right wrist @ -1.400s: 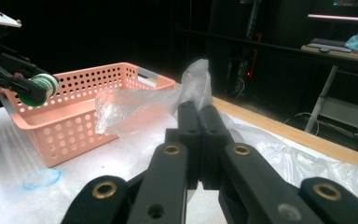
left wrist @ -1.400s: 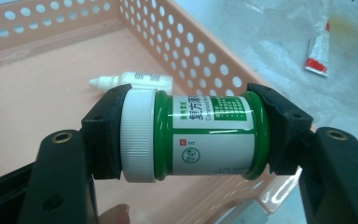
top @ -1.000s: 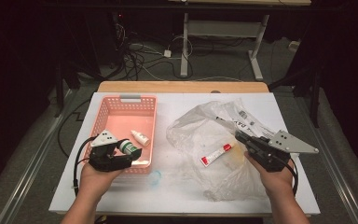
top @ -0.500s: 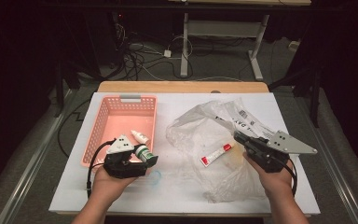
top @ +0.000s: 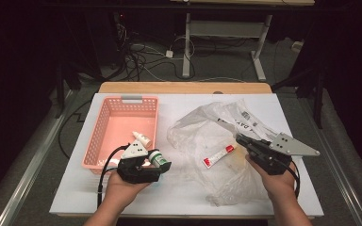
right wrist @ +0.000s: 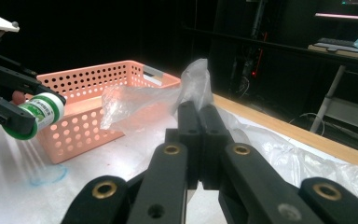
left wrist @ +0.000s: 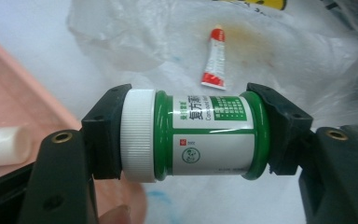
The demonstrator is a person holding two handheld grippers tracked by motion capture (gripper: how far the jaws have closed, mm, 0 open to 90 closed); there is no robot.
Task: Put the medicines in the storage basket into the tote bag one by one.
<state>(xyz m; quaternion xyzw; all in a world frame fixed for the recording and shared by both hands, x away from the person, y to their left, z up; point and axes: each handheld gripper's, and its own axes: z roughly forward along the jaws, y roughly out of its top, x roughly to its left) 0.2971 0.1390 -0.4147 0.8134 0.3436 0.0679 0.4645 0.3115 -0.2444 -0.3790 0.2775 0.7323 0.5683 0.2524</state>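
The left gripper's jaws clamp the green bottle end to end, beside the pink basket. The right gripper's jaws pinch the plastic bag shut-tight on the desk. Mid-transfer, likely: next, carry the bottle to the bag's mouth.

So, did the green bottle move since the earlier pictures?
Yes. The green bottle, in the left hand-held gripper, moved right, out of the pink basket, toward the plastic bag.
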